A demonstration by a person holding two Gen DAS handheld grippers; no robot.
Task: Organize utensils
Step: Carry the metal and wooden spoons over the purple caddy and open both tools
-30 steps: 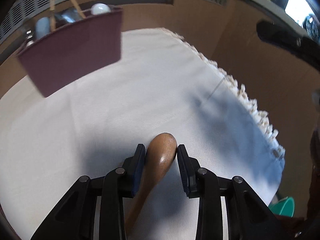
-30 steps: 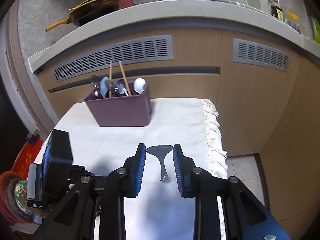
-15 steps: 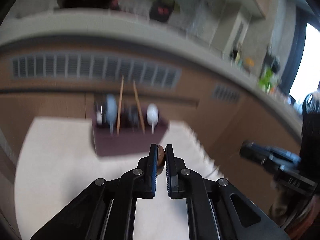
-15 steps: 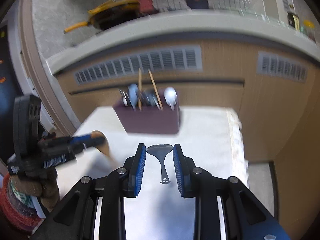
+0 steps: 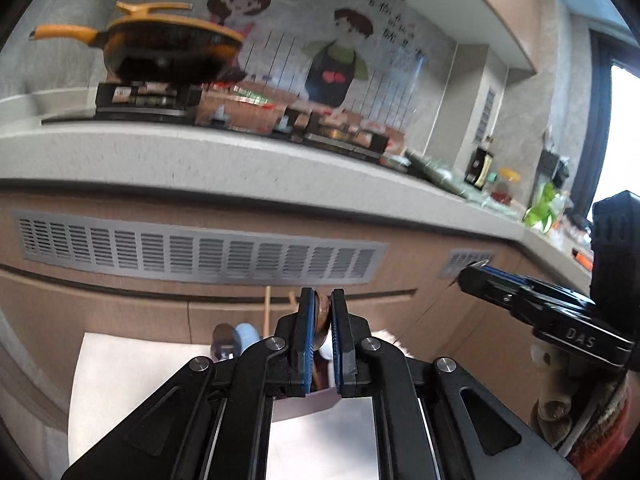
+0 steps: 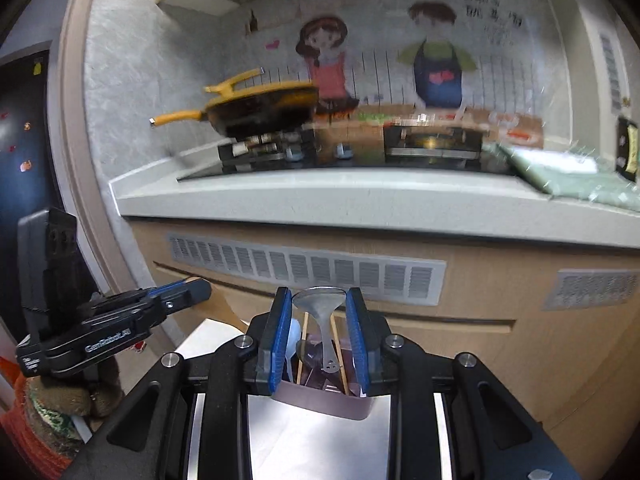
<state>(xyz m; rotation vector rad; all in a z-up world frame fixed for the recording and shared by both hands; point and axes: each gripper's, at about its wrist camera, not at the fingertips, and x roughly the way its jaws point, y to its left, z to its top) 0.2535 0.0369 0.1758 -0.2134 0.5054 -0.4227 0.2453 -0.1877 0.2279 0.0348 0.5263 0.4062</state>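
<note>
The wooden spoon (image 5: 321, 320) sits between the two blue pads of the left gripper (image 5: 322, 334). The jaws are squeezed narrow on the spoon's bowl, and only a brown edge shows between them. From the right wrist view, the wooden handle pokes out behind that gripper's tips.

The right gripper (image 6: 319, 334) holds a metal spatula (image 6: 321, 312). Its flat gray head is pinched between the pads, with the jaws about half wide. The thin handle hangs toward the camera, with a small hole at its end.

Below both grippers stands the purple utensil holder (image 6: 324, 402). It rests on a table with a white cloth (image 5: 132, 364). Chopsticks (image 6: 304, 340) and some spoons already stand in it.

So the step in hand looks like carrying: both tools are lifted and are up over the holder. The next move probably calls for tipping each tool so its handle points down, lining it up over the holder, lowering it in, and then letting go. The chopsticks could get bumped, so go slowly.

Behind is a kitchen counter (image 5: 224, 164) with a yellow pan (image 5: 168, 50) on a stove. The wall has a cartoon of two cooks, with writing too blurry to read. The right gripper's side says "DAS". The left one has a white label I cannot read surely.
</note>
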